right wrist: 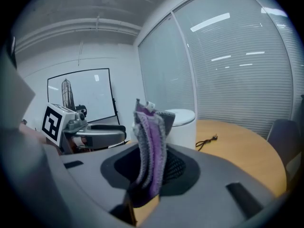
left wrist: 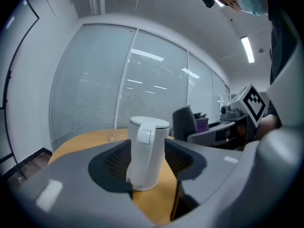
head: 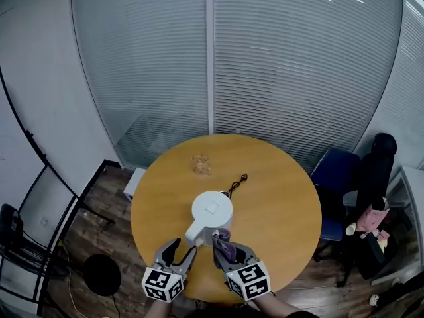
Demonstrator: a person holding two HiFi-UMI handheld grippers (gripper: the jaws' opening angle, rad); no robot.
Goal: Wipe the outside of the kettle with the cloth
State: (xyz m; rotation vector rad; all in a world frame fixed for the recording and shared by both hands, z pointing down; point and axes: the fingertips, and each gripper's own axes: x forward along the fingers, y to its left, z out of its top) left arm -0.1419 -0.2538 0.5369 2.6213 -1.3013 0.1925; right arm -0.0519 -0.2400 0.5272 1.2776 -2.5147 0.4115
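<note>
A white kettle (head: 212,211) stands near the front of the round wooden table (head: 278,197), its handle (head: 195,232) turned toward me. My left gripper (head: 182,249) is open just in front of that handle. In the left gripper view the kettle (left wrist: 145,151) rises between the two spread jaws, with a strip of tabletop showing beside it. My right gripper (head: 223,245) is shut on a purple and grey cloth (head: 224,235), close to the kettle's near right side. In the right gripper view the cloth (right wrist: 149,151) stands up from the jaws, with the kettle (right wrist: 183,125) behind it.
A black power cord (head: 237,183) lies on the table beyond the kettle, and a small clear object (head: 201,164) sits farther back. A blue chair (head: 338,177) and a black chair with bags (head: 371,197) stand at the right. Glass walls with blinds close off the back.
</note>
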